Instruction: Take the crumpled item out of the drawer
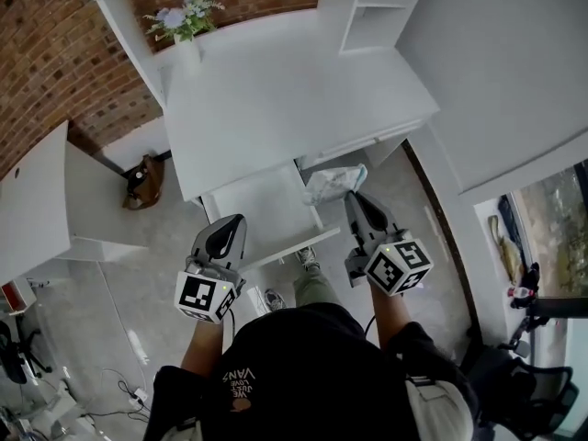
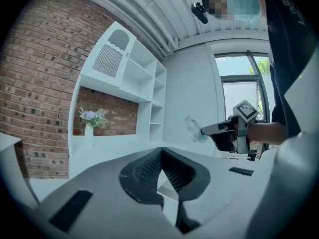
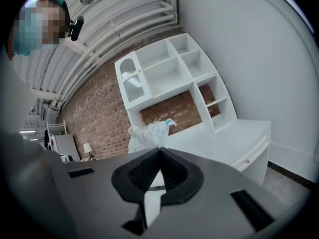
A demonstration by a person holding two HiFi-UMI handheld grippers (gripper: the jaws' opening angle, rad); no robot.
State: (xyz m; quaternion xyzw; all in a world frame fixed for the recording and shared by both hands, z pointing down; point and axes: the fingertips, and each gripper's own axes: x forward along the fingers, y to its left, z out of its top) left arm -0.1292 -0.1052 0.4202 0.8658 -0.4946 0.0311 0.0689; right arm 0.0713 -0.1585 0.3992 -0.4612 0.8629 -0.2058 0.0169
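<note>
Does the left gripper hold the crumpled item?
No, the crumpled item is pinched by the right gripper, and the left gripper is shut on nothing.

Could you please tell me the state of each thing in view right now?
drawer: open.
crumpled item: out of the drawer, held aloft.
right gripper: shut on the crumpled item.
left gripper: shut, empty.
vase: upright.

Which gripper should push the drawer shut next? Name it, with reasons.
Left, probably. The left gripper is shut on nothing, and in the head view its tip sits at the open drawer's front edge. The right gripper is busy: it is shut on the crumpled item.
</note>
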